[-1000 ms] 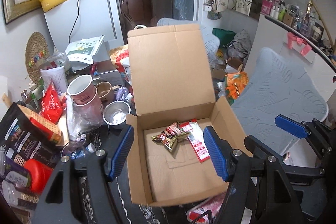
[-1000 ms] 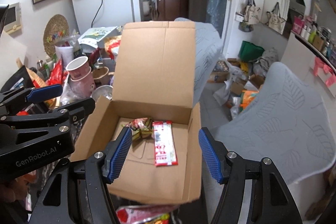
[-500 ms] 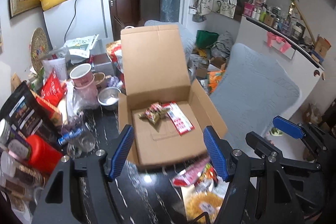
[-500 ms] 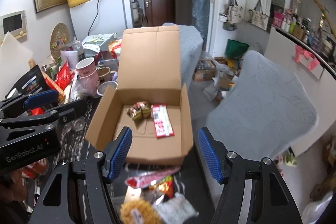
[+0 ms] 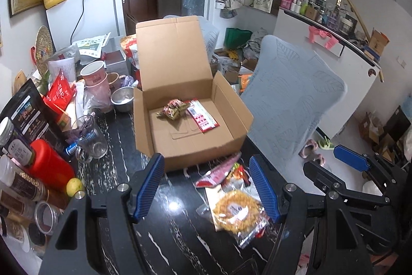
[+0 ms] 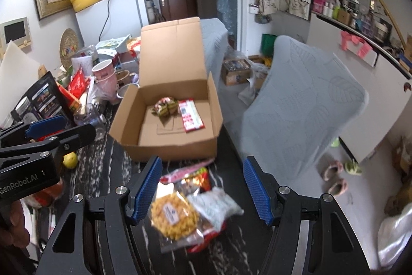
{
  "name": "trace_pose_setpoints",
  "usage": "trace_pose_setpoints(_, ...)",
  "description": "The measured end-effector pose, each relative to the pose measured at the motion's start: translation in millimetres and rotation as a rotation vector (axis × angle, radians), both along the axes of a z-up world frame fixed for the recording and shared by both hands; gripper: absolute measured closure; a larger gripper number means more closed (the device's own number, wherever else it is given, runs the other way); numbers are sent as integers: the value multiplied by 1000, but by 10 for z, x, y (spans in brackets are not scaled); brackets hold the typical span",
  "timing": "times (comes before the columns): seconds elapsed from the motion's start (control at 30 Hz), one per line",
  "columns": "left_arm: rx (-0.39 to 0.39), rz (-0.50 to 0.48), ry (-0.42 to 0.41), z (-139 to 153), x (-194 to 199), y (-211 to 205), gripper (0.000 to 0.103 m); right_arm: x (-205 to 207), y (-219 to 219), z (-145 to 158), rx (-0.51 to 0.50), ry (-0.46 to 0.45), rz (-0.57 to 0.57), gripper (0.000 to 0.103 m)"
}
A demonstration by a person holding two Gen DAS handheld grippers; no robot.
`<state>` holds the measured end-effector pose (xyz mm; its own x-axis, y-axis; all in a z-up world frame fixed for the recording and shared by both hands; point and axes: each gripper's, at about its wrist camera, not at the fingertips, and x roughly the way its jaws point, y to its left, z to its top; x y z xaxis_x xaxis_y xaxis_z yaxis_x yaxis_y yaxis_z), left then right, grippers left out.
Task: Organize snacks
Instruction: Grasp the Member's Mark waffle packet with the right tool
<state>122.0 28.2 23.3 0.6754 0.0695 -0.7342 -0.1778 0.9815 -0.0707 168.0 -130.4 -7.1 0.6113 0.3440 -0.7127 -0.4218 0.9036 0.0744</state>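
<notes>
An open cardboard box [image 5: 195, 151] [image 6: 175, 151] stands on the black marbled table with its lid raised. Inside lie a crumpled green-brown snack packet [image 5: 173, 108] [image 6: 166, 106] and a flat red-and-white packet [image 5: 203, 116] [image 6: 190, 115]. In front of the box is a loose pile: a clear bag of yellow rings [image 5: 237, 213] [image 6: 173, 219], red packets [image 5: 221, 172] [image 6: 195, 178] and a pale bag [image 6: 215, 208]. My left gripper [image 5: 206, 184] hovers open over the pile's left part. Beside it on the right, my right gripper [image 6: 202, 184] is open above the pile. Neither holds anything.
Clutter crowds the table's left side: a red jar [image 5: 49, 166], a glass mug [image 5: 90, 141], a lemon [image 5: 74, 184], stacked pink cups [image 5: 95, 76], a steel bowl [image 5: 122, 98] and dark bags. A grey-covered chair [image 5: 288, 105] stands close to the table's right edge.
Both grippers have drawn back from the box toward the table's near edge. The box now looks farther off, and the snack pile has come into view under the fingers.
</notes>
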Motion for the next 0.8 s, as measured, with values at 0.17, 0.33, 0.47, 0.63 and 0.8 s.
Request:
trace_pose_setpoints(0.17, 3, -18, 9, -53, -125, -113, 35, -143, -137, -104, -3, 30, -17, 37)
trace_pose_setpoints(0.33, 14, -26, 30, -142, -207, -187, 35, -226, -258, -234, 10, 70, -28, 37)
trace_pose_setpoints(0.47, 5, -37, 52, -253, -254, -194, 35, -262, -320, -359, 21, 111, -20, 37)
trace_pose_setpoints(0.63, -19, -36, 91, -436, -285, -142, 35, -280, -289, -503, 22, 147, 12, 37)
trace_pose_setpoints(0.8, -10, -22, 144, -638, -307, -99, 35, -268, -211, -677, 17, 189, 65, 30)
